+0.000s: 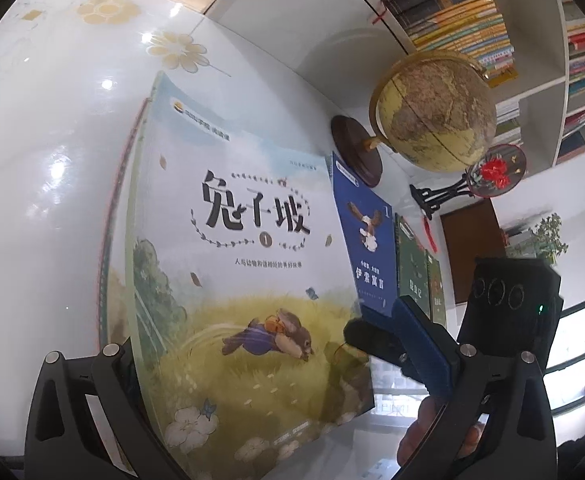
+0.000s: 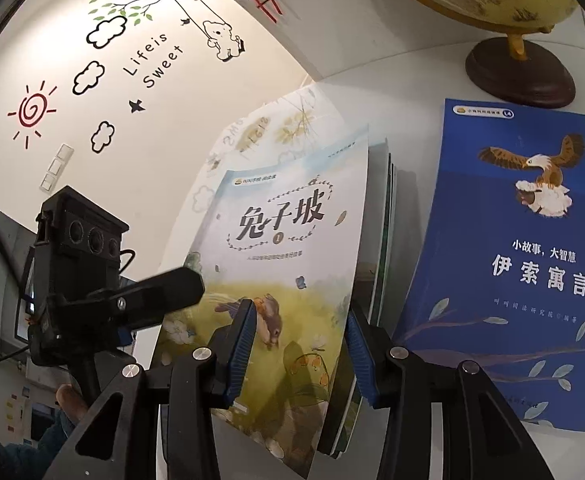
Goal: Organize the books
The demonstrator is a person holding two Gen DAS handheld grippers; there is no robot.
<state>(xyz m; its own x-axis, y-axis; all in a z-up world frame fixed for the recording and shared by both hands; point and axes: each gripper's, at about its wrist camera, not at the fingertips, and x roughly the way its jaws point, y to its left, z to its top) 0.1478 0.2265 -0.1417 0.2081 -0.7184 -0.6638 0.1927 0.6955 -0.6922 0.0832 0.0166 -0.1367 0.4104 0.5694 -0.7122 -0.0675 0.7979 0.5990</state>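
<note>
My left gripper (image 2: 188, 292) pinched the rabbit book stack (image 2: 292, 264) at its left edge, beside the wall; my right gripper (image 2: 298, 348) was closed on its lower edge, pads flat against both faces. Right of the stack, across a narrow gap, the blue eagle book (image 2: 512, 264) lay flat on the white table (image 2: 404, 92), the globe (image 2: 520, 68) beyond it.

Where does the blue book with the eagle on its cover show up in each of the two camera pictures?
Left wrist view: the blue eagle book is right of centre, lying beyond the big rabbit book.
Right wrist view: the blue eagle book fills the right side, flat on the white table.
Shared landmark: the globe's dark round base sits just past the book's far edge.
</note>
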